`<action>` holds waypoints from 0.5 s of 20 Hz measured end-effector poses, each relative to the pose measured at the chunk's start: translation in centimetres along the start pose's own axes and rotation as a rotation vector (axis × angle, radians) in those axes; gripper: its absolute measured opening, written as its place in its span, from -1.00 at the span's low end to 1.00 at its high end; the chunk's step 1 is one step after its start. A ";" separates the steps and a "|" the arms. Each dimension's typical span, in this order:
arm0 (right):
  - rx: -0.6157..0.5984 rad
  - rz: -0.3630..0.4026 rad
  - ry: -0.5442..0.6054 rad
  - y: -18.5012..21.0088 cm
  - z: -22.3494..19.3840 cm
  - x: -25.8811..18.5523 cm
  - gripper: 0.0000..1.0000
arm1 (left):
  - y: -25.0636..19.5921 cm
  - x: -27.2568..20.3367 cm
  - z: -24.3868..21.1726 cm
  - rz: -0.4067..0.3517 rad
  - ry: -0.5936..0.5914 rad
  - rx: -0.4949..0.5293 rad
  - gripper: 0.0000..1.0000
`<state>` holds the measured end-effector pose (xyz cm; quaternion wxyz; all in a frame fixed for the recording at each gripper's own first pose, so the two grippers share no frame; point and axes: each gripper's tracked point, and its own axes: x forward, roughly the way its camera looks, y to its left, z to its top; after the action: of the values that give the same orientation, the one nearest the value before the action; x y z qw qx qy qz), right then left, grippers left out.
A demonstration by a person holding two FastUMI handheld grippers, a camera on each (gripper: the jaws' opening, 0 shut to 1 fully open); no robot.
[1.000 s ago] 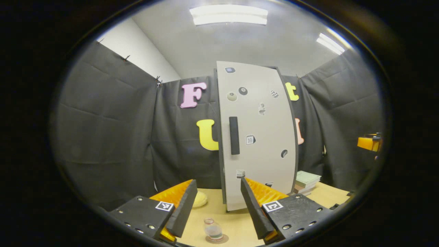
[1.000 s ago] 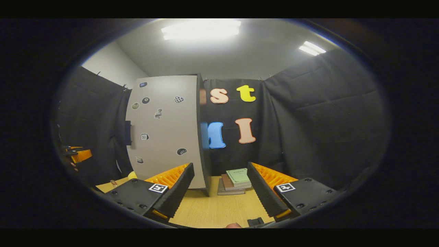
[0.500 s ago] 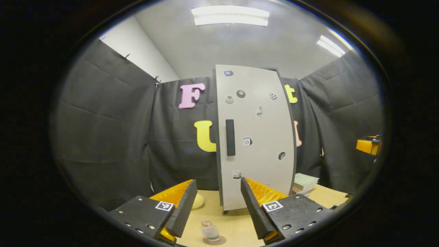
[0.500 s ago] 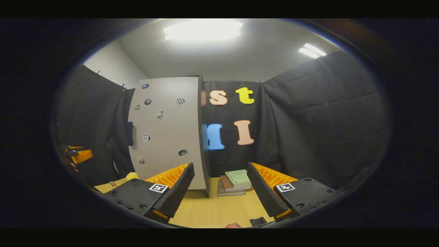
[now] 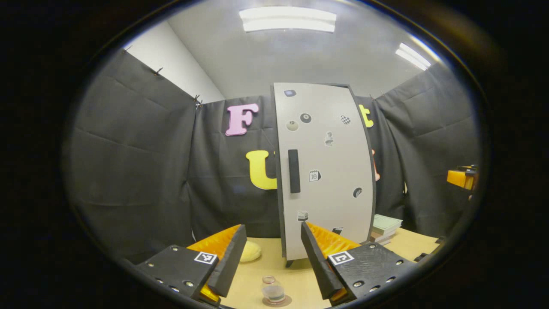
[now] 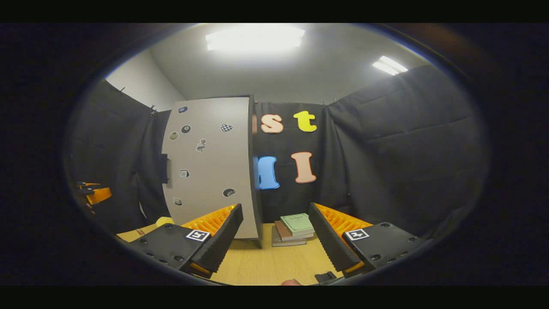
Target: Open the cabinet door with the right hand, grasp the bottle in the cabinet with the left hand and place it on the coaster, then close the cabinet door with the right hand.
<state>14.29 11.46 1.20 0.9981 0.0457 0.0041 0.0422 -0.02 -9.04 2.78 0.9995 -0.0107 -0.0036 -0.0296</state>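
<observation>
Both grippers are hovering above the table [image 5: 296, 274] with jaws spread wide, holding nothing: the left gripper [image 5: 268, 257] and the right gripper [image 6: 276, 240] are both pointing toward the cabinet door [image 5: 326, 171], which is sitting shut. At 6 o'clock in the left gripper view, the bottle [image 5: 273, 291] is standing upright on the coaster [image 5: 286, 301], clear with a pale cap.

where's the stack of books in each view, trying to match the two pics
Left gripper view: the stack of books lies at right of centre on the table, just right of the cabinet door's lower edge.
Right gripper view: the stack lies low at centre, between the right gripper's fingers, just right of the door.
Shared landmark: the grey cabinet door with stickers.
</observation>
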 end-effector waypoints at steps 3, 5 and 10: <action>-0.001 0.008 -0.004 0.8 0.3 0.1 0.96 | 0.9 0.0 0.3 0.008 -0.009 0.013 0.52; -0.008 0.011 -0.009 1.2 0.6 0.1 0.87 | 0.8 0.0 0.2 0.001 -0.005 0.012 0.52; -0.016 0.018 -0.007 1.8 0.7 -0.3 0.96 | 1.0 0.5 1.0 -0.005 -0.013 0.019 0.57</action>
<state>13.87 13.15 2.08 0.9980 0.0378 -0.0001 0.0509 0.54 -8.02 3.78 0.9994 -0.0015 -0.0103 -0.0320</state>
